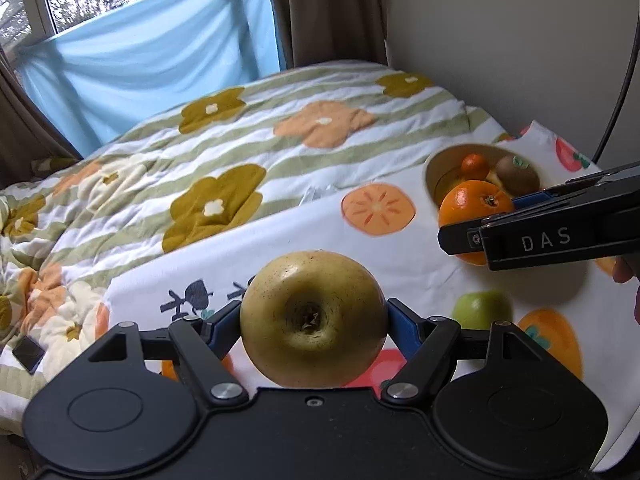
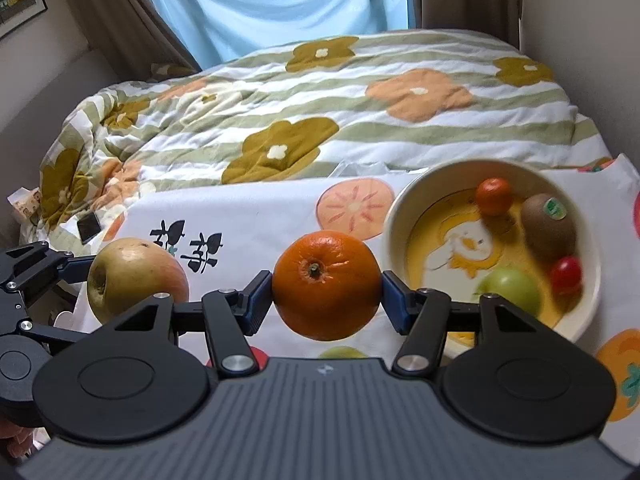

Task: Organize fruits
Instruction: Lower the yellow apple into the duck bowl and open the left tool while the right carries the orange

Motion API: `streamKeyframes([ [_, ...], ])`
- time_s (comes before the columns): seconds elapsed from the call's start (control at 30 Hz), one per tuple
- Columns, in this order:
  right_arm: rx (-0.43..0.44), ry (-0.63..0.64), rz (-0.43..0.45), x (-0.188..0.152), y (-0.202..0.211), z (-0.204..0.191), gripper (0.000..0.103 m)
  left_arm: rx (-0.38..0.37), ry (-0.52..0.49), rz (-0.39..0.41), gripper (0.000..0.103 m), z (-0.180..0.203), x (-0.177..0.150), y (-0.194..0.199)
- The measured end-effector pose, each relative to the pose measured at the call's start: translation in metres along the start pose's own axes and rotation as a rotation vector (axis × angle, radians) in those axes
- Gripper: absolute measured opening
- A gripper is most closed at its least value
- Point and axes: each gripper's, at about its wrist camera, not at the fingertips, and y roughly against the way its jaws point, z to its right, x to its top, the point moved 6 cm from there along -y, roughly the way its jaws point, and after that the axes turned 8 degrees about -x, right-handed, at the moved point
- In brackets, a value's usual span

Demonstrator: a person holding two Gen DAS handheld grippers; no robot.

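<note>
Your right gripper (image 2: 326, 286) has its fingers clenched on the orange (image 2: 326, 285), lifted clear of the fruit-print cloth (image 2: 248, 216) and just left of the bowl (image 2: 394, 216). Your left gripper (image 1: 314, 320) grips the yellow-green apple (image 1: 314, 318) the same way, well left of the bowl. Carry the orange over the rim, lower it into the bare yellow middle, and let go only once it rests, so it does not knock the kiwi (image 2: 550, 222), the green fruit (image 2: 510, 290) or the small red ones. Bring the apple in afterwards, not alongside; the bowl is filling. The orange is bright, round, stem facing you; the apple is dull, speckled, blushed on one side.
</note>
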Motion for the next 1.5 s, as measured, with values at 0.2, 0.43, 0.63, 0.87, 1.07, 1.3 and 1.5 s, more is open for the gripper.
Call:
streamKeyframes([
  [0.2, 0.017, 0.014, 0.026, 0.008, 0.020, 0.029, 0.073, 0.015, 0.034, 0.034, 0.079, 0.027, 0.017, 0.012],
  [0.43, 0.011, 0.042, 0.040, 0.021, 0.031, 0.076, 0.073, 0.014, 0.077, 0.067, 0.079, 0.061, 0.043, 0.007],
  [0.63, 0.002, 0.058, 0.048, 0.032, 0.026, 0.118, 0.073, 0.019, 0.095, 0.069, 0.079, 0.085, 0.063, -0.015],
  [0.87, 0.013, 0.076, 0.033, 0.035, 0.008, 0.152, 0.073, 0.037, 0.094, 0.062, 0.079, 0.103, 0.086, -0.053],
  [1.07, 0.013, 0.092, 0.028, 0.034, -0.007, 0.173, 0.073, 0.039, 0.093, 0.044, 0.079, 0.111, 0.099, -0.087],
  [1.3, 0.009, 0.097, 0.019, 0.030, -0.017, 0.190, 0.073, 0.018, 0.083, 0.001, 0.079, 0.120, 0.109, -0.127],
  [1.5, 0.017, 0.094, 0.011, 0.027, -0.023, 0.196, 0.073, 0.015, 0.084, -0.040, 0.079, 0.124, 0.110, -0.151],
])
